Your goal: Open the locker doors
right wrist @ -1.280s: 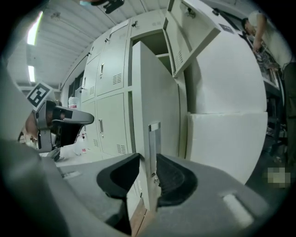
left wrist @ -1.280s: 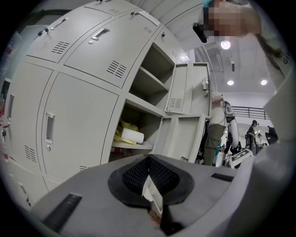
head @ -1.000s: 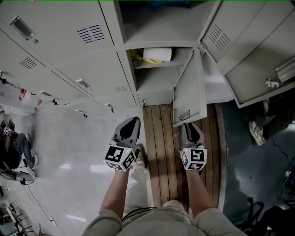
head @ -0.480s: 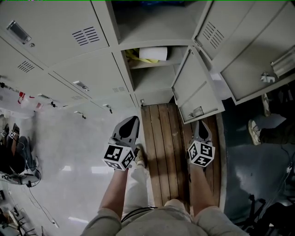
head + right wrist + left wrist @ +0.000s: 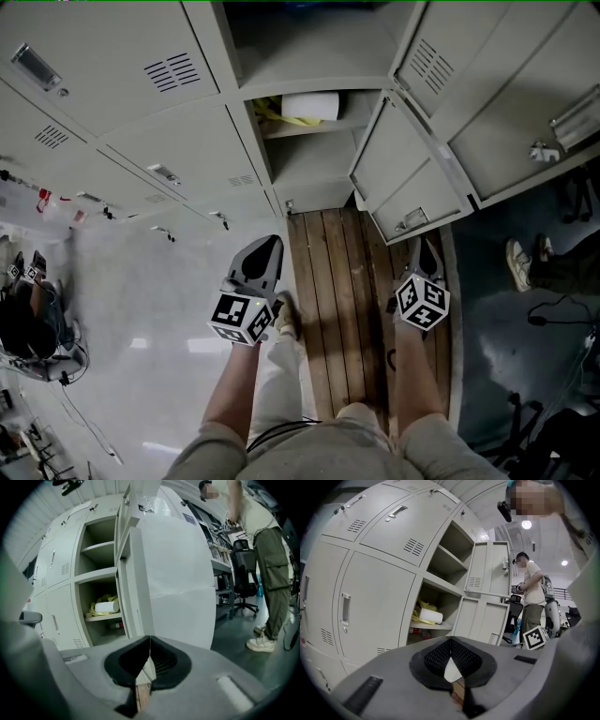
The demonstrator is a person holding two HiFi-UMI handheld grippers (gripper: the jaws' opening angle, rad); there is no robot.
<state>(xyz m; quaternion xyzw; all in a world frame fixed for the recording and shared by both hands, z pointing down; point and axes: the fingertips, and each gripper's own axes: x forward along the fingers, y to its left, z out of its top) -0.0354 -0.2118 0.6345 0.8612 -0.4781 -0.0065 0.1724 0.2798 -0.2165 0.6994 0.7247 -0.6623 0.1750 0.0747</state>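
The grey lockers fill the top of the head view. The lower middle door (image 5: 398,173) stands swung wide to the right, its handle (image 5: 410,221) just above my right gripper (image 5: 428,246). The gripper's jaws are closing and meet at the tips (image 5: 149,639) with nothing between them. The same door shows edge-on (image 5: 136,583) in the right gripper view. The upper door (image 5: 441,66) is open too. My left gripper (image 5: 269,244) hangs before the closed left doors (image 5: 187,141), shut and empty (image 5: 450,641). A paper roll (image 5: 311,109) lies on the open shelf.
I stand on a wooden slat platform (image 5: 328,300), with pale floor to its left. A large open door (image 5: 525,122) juts out at the right. Another person (image 5: 262,550) and an office chair (image 5: 243,569) are to the right of the lockers. Cables lie at the far left (image 5: 37,347).
The lower middle door has swung from nearly edge-on to wide open on the right. My right gripper moved right with it and now sits below the handle. The left gripper stayed put.
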